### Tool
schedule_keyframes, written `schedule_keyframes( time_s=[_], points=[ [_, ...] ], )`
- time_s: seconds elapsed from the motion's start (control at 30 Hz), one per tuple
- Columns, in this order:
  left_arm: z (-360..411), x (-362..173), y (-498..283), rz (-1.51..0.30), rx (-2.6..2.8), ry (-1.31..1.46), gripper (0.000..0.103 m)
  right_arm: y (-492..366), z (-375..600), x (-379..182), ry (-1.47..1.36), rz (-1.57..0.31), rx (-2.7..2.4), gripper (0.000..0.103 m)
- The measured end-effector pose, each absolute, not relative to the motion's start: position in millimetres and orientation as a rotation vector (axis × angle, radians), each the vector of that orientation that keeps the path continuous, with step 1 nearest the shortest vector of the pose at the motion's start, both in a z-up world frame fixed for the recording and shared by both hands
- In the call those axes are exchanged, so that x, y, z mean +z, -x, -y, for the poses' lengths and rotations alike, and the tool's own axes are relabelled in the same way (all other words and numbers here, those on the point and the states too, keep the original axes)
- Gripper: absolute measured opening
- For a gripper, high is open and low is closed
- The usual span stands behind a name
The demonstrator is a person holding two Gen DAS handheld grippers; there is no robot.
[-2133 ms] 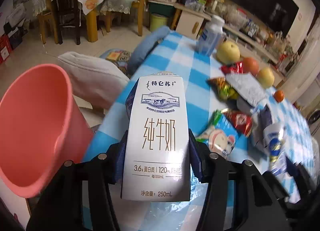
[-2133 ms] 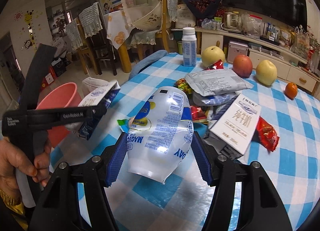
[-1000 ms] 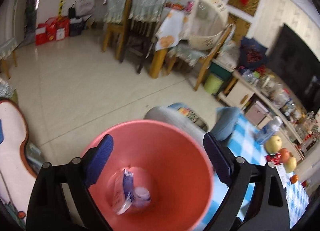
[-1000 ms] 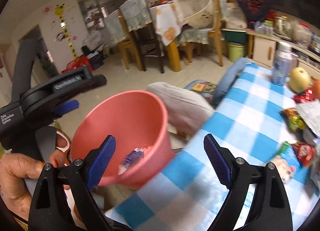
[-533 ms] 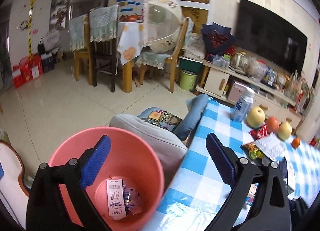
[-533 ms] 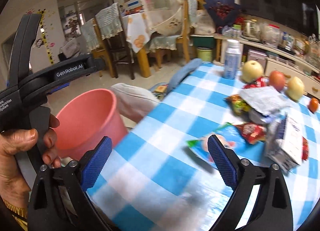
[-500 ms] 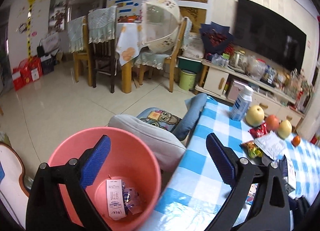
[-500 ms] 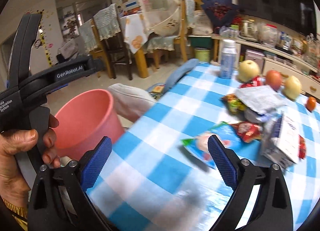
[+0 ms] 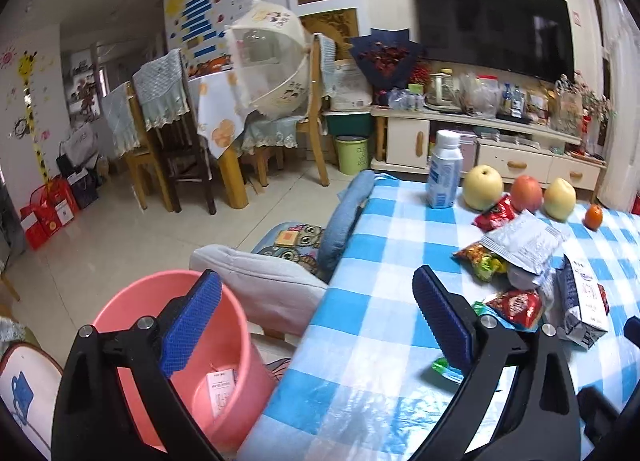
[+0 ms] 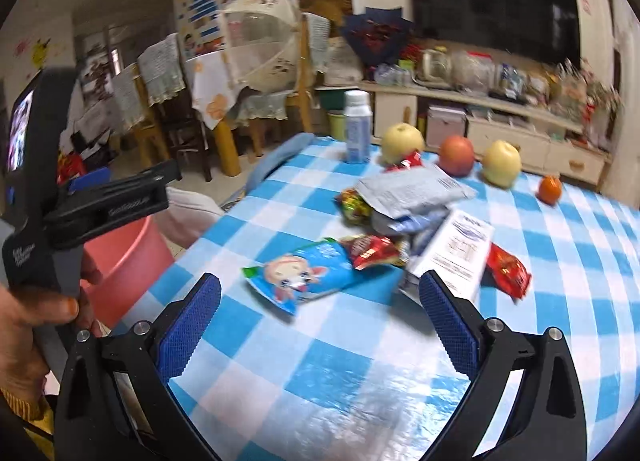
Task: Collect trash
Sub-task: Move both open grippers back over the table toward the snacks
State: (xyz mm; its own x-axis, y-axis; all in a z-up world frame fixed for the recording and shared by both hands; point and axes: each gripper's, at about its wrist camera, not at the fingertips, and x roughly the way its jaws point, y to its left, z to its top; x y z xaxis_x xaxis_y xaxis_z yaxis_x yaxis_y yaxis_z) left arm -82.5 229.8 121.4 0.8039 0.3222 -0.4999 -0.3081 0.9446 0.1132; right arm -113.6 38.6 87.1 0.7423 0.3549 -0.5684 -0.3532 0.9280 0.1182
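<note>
Right gripper (image 10: 316,325), jaws opening wide and holding nothing, is nearing blue cartoon snack wrapper (image 10: 298,271) by the tabletop (image 10: 360,381) left edge; left gripper (image 9: 316,321) gaping empty; pinching flat advised, then pink bin (image 9: 132,301)

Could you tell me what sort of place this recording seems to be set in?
Most likely a lived-in home, a combined living and dining room: a wall-mounted television above a low cabinet, a dining table with wooden chairs, and a checked tablecloth with fruit and snack wrappers.
</note>
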Motion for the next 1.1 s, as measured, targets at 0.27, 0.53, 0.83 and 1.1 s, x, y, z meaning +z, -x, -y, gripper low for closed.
schedule_keyframes(
  time_s=[0.27,0.53,0.83,1.1],
  points=[
    [-200.0,117.8,76.9,-0.53,0.286,-0.078,0.097,110.1,-11.4,82.7,0.008,-0.62,0.346,0.098],
    [-174.8,110.0,69.4,-0.544,0.242,-0.121,0.097,107.0,15.7,78.0,0.028,-0.639,0.314,0.098],
    [-142.0,103.6,65.1,-0.558,0.136,-0.165,0.097,89.3,78.5,68.2,-0.058,-0.696,0.215,0.098],
    [-114.9,85.9,54.7,-0.633,-0.007,-0.203,0.097,70.9,124.4,59.6,-0.172,-0.753,0.152,0.098]
  ],
)
